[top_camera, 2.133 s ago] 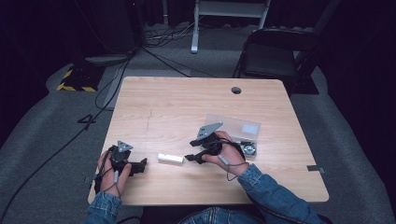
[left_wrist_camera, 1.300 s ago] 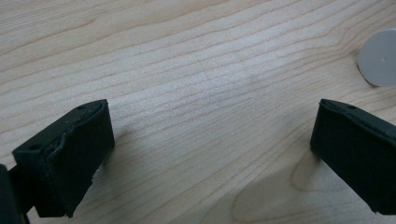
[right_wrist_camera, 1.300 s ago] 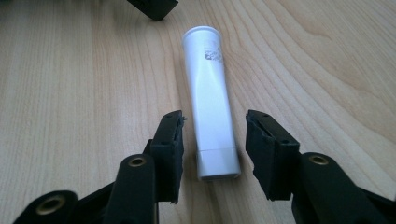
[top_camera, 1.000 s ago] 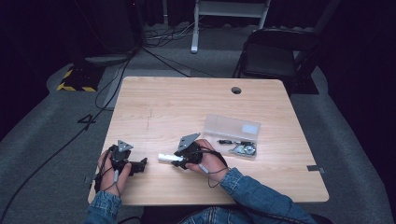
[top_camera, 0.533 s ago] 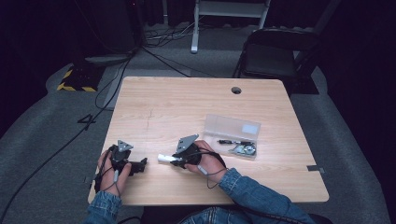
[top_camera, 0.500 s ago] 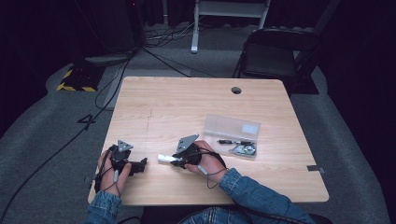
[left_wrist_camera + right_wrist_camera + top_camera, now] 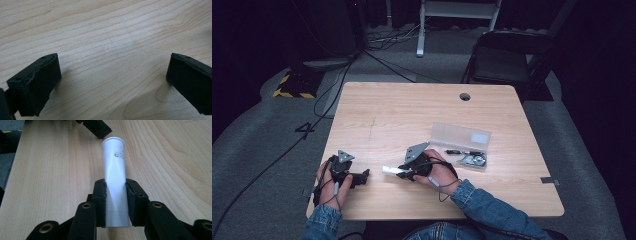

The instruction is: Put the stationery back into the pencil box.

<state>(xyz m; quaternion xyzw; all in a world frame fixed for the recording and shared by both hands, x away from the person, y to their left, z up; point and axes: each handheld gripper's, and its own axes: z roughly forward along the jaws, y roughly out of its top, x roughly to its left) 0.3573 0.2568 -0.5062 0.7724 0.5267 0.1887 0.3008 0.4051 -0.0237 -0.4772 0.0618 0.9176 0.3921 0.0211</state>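
Bench (image 7: 412, 115): a light wooden top with a round cable hole (image 7: 465, 96) near its far edge is seen from the high view; grey carpet lies around it.

Chair (image 7: 507, 60): a dark folding chair is set beyond the far right corner of the bench, well apart from the work.

Plastic case (image 7: 460, 145): a clear case is laid open on the right half of the bench, lid back; small metal parts and a dark thin tool are held in its tray. It lies just beside the right hand, on its far side.

Right gripper (image 7: 398, 171): it is held low over the near middle of the bench and pointed toward the person's left. In the right gripper view its jaws are pressed against both sides of the white tube, near the tube's closer end. The jaws have just been closing, with the tube between them.

Left gripper (image 7: 362, 175): it is held at the near left of the bench, pointed toward the right gripper. In the left gripper view its jaws are spread wide over bare wood, with nothing between them.

White tube (image 7: 115, 180): a small white plastic tube with a flanged rim at its far end and faint grey print near that rim. It is lain along the bench between the two grippers, pinched by the right gripper; its free end is pointed at the left gripper, near it but apart.
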